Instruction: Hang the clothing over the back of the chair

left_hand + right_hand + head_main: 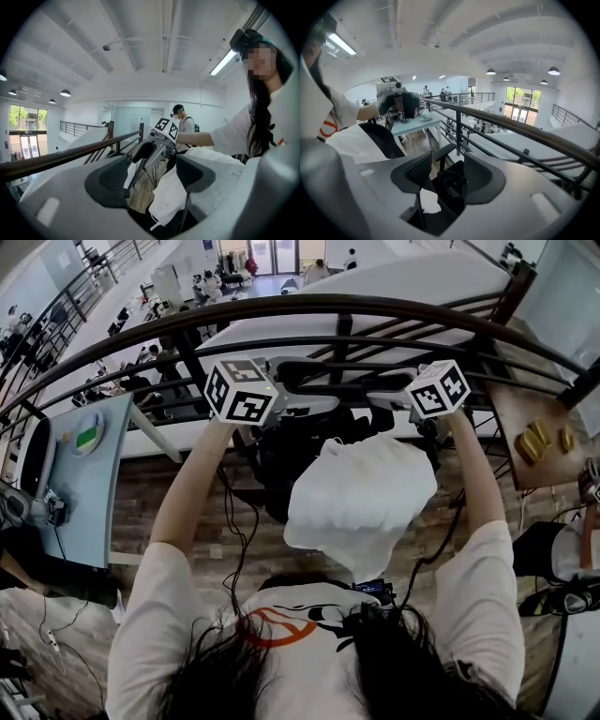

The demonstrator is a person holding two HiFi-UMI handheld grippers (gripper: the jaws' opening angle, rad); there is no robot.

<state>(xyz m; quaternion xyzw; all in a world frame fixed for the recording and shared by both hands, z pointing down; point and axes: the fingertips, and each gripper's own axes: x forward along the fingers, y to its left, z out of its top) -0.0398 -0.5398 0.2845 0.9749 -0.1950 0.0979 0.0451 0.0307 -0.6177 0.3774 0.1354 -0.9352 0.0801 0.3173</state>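
Note:
The white clothing [361,498] hangs draped over the back of a black chair [267,465] right in front of me. Both grippers are held above and beyond it, near the railing. My left gripper [291,395] is open; in its own view the clothing [187,187] lies below and beside the right-hand pad, with nothing pressed between the jaws of the left gripper [152,176]. My right gripper [389,395] is open too. Between the jaws of the right gripper [449,176] show only the chair's black seat [452,183] and a corner of white cloth [426,201].
A dark curved railing [328,310] runs just beyond the grippers, with a drop to a lower floor behind it. A pale blue table [80,484] stands at the left and a wooden table [511,413] with small yellow things at the right. A bystander [185,124] stands further off.

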